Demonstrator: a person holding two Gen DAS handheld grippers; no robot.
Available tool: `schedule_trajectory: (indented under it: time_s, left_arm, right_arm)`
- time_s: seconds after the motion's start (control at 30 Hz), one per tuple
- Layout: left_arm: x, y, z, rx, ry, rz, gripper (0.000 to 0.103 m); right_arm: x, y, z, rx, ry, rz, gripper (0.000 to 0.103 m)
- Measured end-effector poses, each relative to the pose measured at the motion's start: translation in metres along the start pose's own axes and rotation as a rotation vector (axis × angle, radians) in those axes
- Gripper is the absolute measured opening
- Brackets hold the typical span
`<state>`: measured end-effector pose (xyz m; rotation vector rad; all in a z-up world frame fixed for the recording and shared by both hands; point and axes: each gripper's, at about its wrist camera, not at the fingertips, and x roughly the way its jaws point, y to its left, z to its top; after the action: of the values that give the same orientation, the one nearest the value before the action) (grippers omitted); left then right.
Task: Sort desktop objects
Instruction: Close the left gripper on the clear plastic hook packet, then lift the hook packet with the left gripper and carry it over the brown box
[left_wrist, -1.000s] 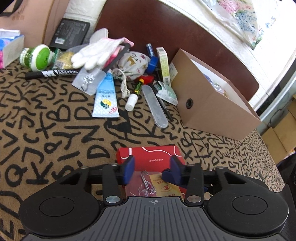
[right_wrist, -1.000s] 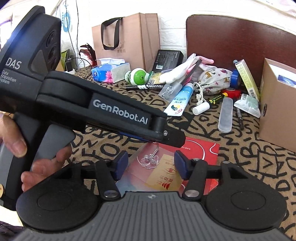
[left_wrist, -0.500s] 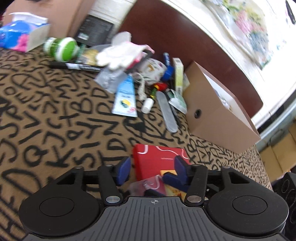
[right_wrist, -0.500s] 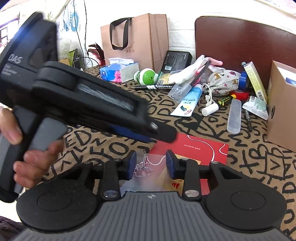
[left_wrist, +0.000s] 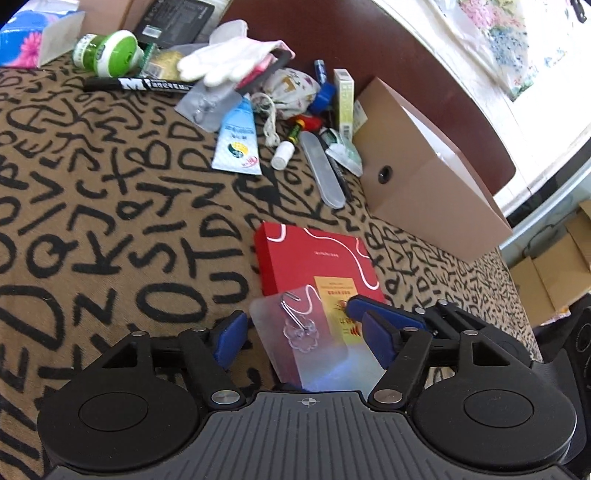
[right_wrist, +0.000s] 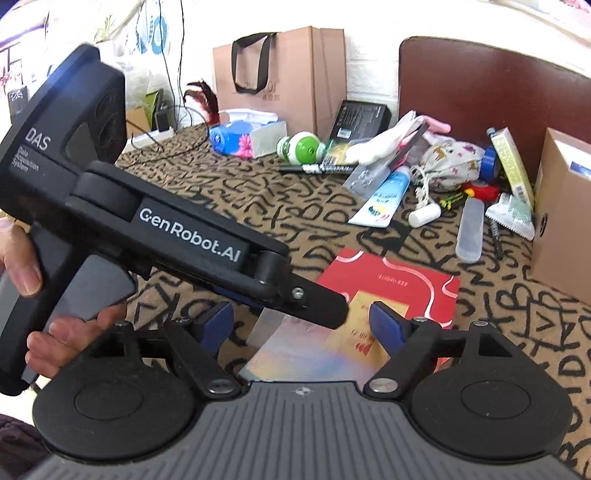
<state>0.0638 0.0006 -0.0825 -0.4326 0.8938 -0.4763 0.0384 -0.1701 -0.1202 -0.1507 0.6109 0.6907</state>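
Only our left wrist view shows the hook (left_wrist: 295, 321) on the clear packet (left_wrist: 317, 350); the right view shows a hand (right_wrist: 44, 295) instead; the packet lies on the red booklet (left_wrist: 314, 258), hook pointing away; both the left gripper (left_wrist: 299, 332) and right gripper (right_wrist: 303, 325) have just been opening and stand released around it; the desk (left_wrist: 110, 203) wears a lettered cloth.

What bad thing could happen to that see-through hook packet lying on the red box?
1. Both grippers' jaws have just been opening, so neither the left gripper nor the right gripper grips the clear hook packet. It overhangs the red box and might slide off.
2. The two grippers crowd the same spot and could bump each other.
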Motion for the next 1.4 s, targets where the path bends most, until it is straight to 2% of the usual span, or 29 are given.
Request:
schedule_trajectory:
  time_s: [0.07, 0.1, 0.17, 0.23, 0.33, 0.37, 0.4, 0.53, 0.67, 0.77, 0.83, 1.0, 1.4]
  left_arm:
    - [0.001, -0.001, 0.000, -0.008, 0.006, -0.001, 0.064]
    - [0.002, -0.001, 0.000, -0.013, 0.018, -0.002, 0.053]
    - [0.002, -0.002, 0.000, -0.013, 0.021, 0.018, 0.048]
    - [0.000, -0.003, -0.001, -0.004, 0.016, 0.034, 0.031]
    - [-0.005, -0.009, -0.001, 0.009, 0.001, 0.054, 0.027]
    - [-0.008, -0.011, -0.001, 0.013, -0.006, 0.055, 0.028]
    - [-0.011, -0.013, -0.001, 0.016, -0.013, 0.056, 0.038]
    - [-0.020, -0.024, 0.001, 0.034, -0.035, 0.017, 0.036]
    - [-0.015, -0.035, 0.002, 0.068, -0.034, 0.026, 0.037]
    - [-0.010, -0.032, 0.001, 0.040, -0.022, 0.019, 0.036]
    - [-0.010, -0.032, 0.002, 0.031, -0.027, 0.023, 0.028]
    - [-0.013, -0.035, 0.004, 0.029, -0.042, 0.026, 0.021]
    - [-0.027, -0.056, 0.013, 0.066, -0.095, -0.012, 0.009]
  right_arm:
    - [0.000, 0.002, -0.002, -0.014, -0.004, -0.004, 0.084]
    - [0.001, 0.004, -0.002, -0.024, 0.000, -0.005, 0.084]
    - [0.001, 0.006, -0.002, -0.034, 0.002, 0.001, 0.082]
    - [0.001, 0.005, -0.003, -0.036, 0.000, 0.003, 0.081]
    - [0.001, 0.005, -0.003, -0.031, -0.008, -0.003, 0.076]
    - [0.000, 0.004, -0.003, -0.028, -0.009, -0.005, 0.074]
    - [0.000, 0.004, -0.003, -0.026, -0.009, -0.006, 0.073]
    - [-0.002, 0.002, -0.003, -0.017, -0.011, -0.009, 0.067]
    - [-0.004, 0.001, -0.003, -0.005, -0.017, -0.011, 0.057]
    - [-0.006, -0.002, -0.003, 0.014, -0.019, -0.017, 0.045]
    - [-0.007, -0.005, -0.003, 0.028, -0.016, -0.017, 0.043]
    - [-0.011, -0.008, -0.003, 0.052, -0.028, -0.009, 0.025]
    - [-0.029, -0.009, 0.005, 0.052, -0.089, -0.029, 0.022]
